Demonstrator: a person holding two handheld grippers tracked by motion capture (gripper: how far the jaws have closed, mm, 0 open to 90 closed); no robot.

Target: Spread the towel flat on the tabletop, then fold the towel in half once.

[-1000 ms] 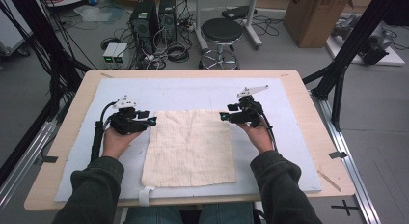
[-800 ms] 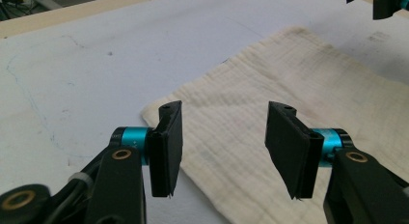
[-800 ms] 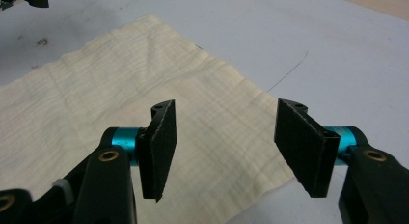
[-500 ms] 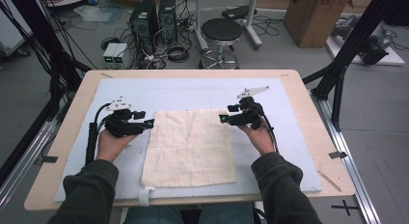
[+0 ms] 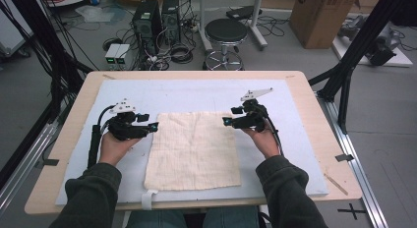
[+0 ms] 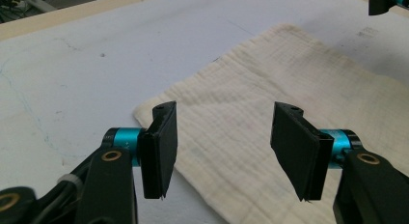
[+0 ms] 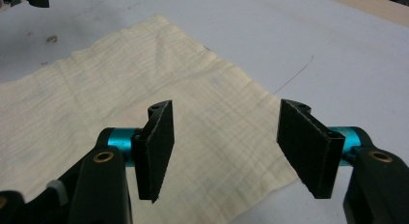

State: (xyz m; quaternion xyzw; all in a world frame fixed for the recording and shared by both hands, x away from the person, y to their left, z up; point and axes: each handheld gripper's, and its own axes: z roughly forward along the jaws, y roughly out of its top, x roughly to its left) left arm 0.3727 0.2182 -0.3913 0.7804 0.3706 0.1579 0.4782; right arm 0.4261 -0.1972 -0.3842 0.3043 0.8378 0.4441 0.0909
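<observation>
A cream cloth (image 5: 194, 150) is seen lying flat on the surface (image 5: 69, 134), spread between the two hand-held grippers. The left hand-held gripper (image 5: 153, 127) is held just beside the cloth's far left corner, and the right hand-held gripper (image 5: 226, 121) just beside its far right corner. In the left gripper view, the jaws are held wide apart with nothing between them, and the corner (image 6: 144, 110) is seen just ahead of and below them. In the right gripper view, the jaws are likewise wide apart and empty, with the other corner (image 7: 282, 178) below them.

The cloth is judged to be light, soft and limp, with a crinkled weave that should not slip between the pads. No shape would be kept once it is lifted, so each far corner is best pinched close to its tip, with one pad slid under the edge.
</observation>
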